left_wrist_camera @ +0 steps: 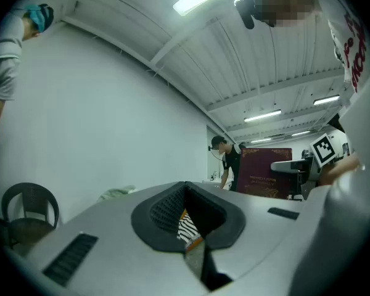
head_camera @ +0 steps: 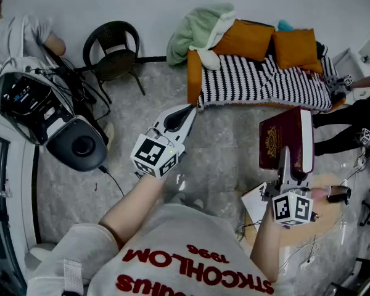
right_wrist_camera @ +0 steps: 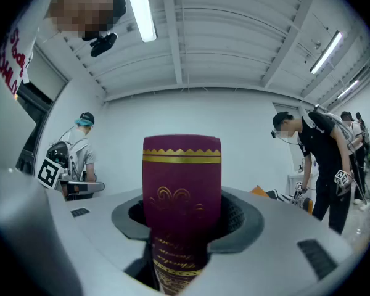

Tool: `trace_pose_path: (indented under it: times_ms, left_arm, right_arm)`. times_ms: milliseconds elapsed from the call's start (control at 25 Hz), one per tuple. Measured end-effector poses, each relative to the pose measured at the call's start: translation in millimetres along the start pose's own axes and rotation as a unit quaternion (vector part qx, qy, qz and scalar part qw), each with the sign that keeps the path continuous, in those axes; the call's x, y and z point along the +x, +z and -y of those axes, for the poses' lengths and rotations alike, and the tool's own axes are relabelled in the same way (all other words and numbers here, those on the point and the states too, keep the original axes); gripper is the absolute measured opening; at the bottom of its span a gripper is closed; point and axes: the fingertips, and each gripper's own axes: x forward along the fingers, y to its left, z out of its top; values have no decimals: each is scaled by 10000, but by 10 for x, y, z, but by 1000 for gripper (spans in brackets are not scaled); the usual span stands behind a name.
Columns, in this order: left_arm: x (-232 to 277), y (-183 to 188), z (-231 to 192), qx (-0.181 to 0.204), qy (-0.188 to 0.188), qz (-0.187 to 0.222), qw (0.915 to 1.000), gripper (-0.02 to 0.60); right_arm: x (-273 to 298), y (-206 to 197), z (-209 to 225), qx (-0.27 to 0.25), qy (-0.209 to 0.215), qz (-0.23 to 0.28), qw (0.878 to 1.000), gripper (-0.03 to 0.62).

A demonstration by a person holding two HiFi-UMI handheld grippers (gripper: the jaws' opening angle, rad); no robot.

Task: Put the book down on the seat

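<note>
Book (head_camera: 277,137) sat in the right gripper (head_camera: 285,160), before the sofa (head_camera: 259,82) — chair (head_camera: 113,49) stood left of it, cushions (head_camera: 294,47) lay on it.

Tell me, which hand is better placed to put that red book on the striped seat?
Right. The right gripper grips the book near the striped seat; the left gripper is shut and holds nothing.

the person's white shirt (head_camera: 172,251) reads "stockholm" and "1996" in red, upside down at near; the maroon book (head_camera: 282,142) bears unreadable gold lettering.
</note>
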Motion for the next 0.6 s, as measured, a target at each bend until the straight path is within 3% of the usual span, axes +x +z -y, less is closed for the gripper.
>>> trace_pose_path:
  times_ms: [600]
  left_arm:
    - [88, 9, 15, 79, -76, -29, 9999, 15]
  right_arm:
    - [138, 2, -60, -26, 10, -91, 10000, 241]
